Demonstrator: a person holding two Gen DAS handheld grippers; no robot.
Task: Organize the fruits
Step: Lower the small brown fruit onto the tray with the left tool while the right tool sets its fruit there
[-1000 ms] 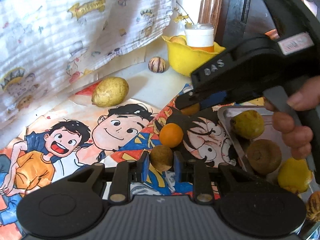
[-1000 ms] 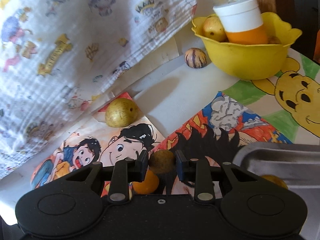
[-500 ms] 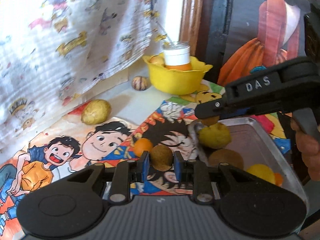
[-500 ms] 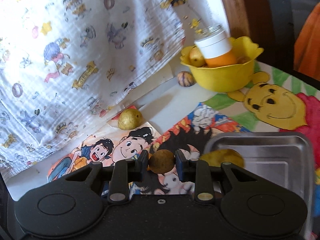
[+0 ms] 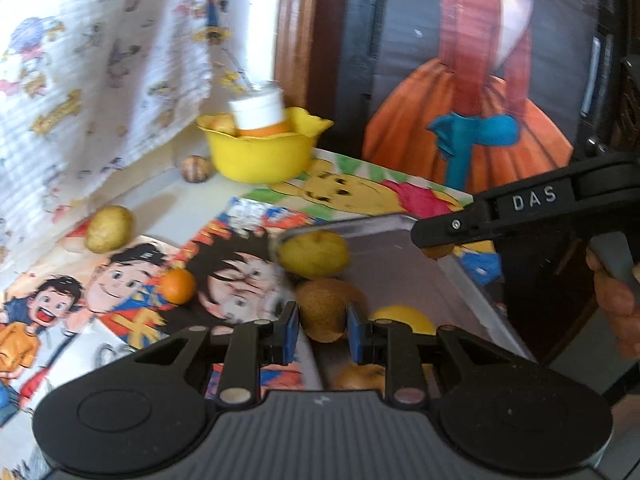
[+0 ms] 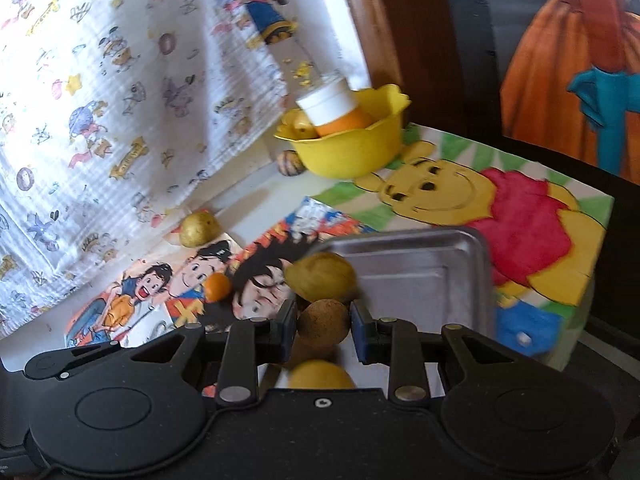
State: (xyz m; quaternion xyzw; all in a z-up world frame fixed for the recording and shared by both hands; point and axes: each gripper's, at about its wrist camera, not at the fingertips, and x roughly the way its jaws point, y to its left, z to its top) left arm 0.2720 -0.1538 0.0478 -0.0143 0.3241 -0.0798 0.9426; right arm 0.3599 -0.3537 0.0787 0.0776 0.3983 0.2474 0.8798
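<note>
The worktop [image 6: 256,196] is covered with bright cartoon posters, and a printed white cloth [image 6: 120,92] hangs along its left side. A metal tray [image 6: 420,276] sits on the posters toward the right, partly over a drawn yellow bear. At the far end, beside the cloth, stands a yellow bowl [image 6: 352,152] that holds a white-capped orange container [image 6: 332,108] and a pale fruit.

The left tool [image 5: 323,328] hangs over the near end of the tray, its blue pads pressed onto a round brown fruit [image 5: 322,312]. The right tool [image 6: 323,330] likewise pinches a small brown ball-shaped fruit [image 6: 322,322] between its pads, above the tray's near left corner. In the left wrist view the right tool reaches in from the right edge, with fingers [image 5: 614,300] of the person's hand wrapped on its handle and the brown fruit showing under its tip.

Inside the tray, a yellow-green pear-like fruit [image 6: 322,282] lies against the far left corner. A yellow fruit [image 5: 404,318] lies nearer, just right of the left tool's pads, and another yellowish one sits partly hidden below the tools.

Out on the posters, a yellow-green fruit [image 5: 109,229] lies near the cloth's hem, well apart from the tray. A small orange fruit [image 5: 178,286] rests on the poster between that one and the tray. A little striped fruit [image 5: 195,168] sits just beside the bowl's left side.
</note>
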